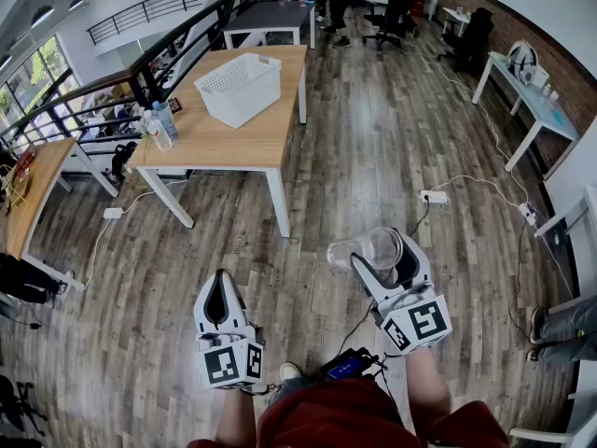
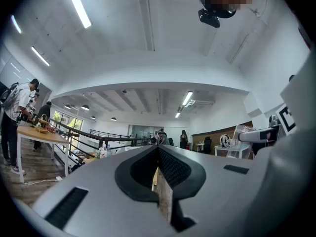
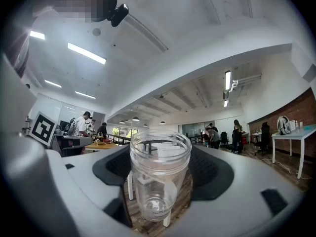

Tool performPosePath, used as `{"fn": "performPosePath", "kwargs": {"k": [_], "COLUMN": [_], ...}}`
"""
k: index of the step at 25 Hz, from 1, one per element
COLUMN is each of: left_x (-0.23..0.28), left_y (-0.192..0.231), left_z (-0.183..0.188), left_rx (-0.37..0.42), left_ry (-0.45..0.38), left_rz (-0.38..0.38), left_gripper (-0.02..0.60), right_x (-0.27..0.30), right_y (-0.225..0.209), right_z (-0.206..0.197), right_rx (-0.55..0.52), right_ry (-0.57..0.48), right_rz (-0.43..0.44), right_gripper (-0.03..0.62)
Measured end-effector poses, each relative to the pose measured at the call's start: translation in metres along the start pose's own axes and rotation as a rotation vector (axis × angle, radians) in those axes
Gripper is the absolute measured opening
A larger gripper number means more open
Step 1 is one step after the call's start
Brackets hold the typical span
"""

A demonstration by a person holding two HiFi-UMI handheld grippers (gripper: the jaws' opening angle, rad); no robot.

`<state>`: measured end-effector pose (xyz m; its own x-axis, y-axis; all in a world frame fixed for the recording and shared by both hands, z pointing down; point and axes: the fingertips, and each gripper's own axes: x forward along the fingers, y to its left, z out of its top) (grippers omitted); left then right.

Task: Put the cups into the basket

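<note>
Roughly upright, mouth-up cup (image 3: 159,179) in right gripper (image 3: 160,152)

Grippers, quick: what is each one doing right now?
Left gripper: closed, nothing between its jaws.
Right gripper: closed on the clear cup.

The basket (image 1: 239,86) is sitting on the table (image 1: 233,143), toward its far end, with bottles (image 1: 159,125) standing at the table's left edge. Well apart from the table, nearer the person and to the right, the cup (image 1: 362,250) is lying on its side between the jaws of the right gripper (image 1: 384,250) above the floor (image 1: 373,138). The left gripper (image 1: 221,283) is hanging to its left.
</note>
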<state>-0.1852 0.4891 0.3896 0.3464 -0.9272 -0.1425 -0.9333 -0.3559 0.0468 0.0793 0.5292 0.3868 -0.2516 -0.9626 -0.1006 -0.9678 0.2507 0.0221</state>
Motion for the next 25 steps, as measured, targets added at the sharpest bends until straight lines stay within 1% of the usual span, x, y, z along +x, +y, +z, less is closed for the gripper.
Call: {"fn": "performPosePath", "kwargs": {"k": [5, 16, 25], "left_x": [-0.006, -0.006, 0.003], "left_y": [-0.006, -0.034, -0.076], "left_z": [-0.001, 0.000, -0.008], "left_rx": [0.000, -0.002, -0.007], "left_ry": [0.003, 0.008, 0.026], "left_rz": [0.010, -0.005, -0.010], "left_gripper": [0.000, 0.000, 0.000], "right_x": [-0.006, -0.023, -0.045], "right_y": [-0.002, -0.018, -0.054], "right_z": [-0.002, 0.002, -0.003], "right_rx": [-0.001, 0.002, 0.036], "right_ry": [0.003, 0.002, 0.003], "right_rz": [0.015, 0.021, 0.028], "right_gripper": [0.353, 0.353, 0.354]}}
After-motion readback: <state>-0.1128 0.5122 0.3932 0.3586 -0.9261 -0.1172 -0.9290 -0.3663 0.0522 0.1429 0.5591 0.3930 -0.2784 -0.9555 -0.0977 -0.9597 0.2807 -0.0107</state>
